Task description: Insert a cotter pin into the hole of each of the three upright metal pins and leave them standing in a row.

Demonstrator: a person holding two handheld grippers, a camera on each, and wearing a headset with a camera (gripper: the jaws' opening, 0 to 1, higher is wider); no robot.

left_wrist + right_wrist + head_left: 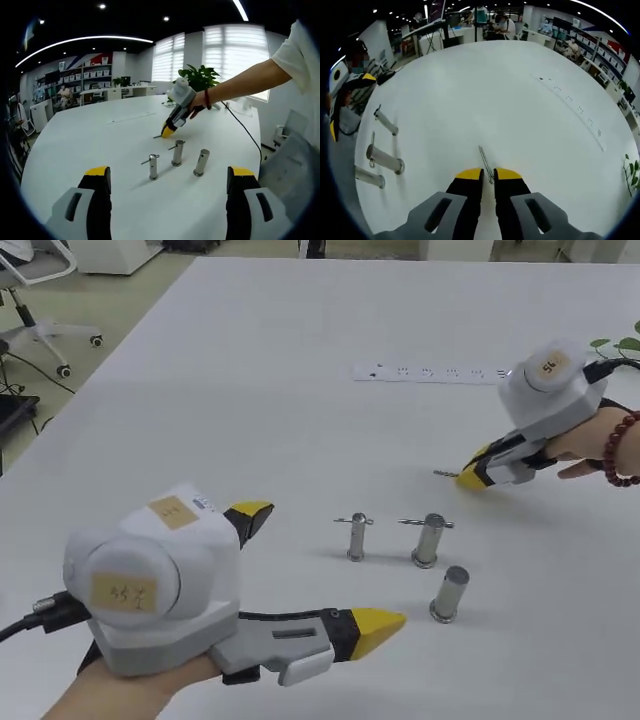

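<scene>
While two upright pins mid-frame already have cotters, the third pin is bare; your right gripper pinches the last cotter pin, left gripper gapes empty.

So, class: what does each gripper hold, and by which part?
The right gripper pinches a cotter pin by one end. The left gripper is open, holding nothing.

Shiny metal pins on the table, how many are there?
3. One upright silver metal pin stands on the left, a thin wire cotter pin through its top. A second right of it is pinned too. The third, in front, is bare.
</scene>
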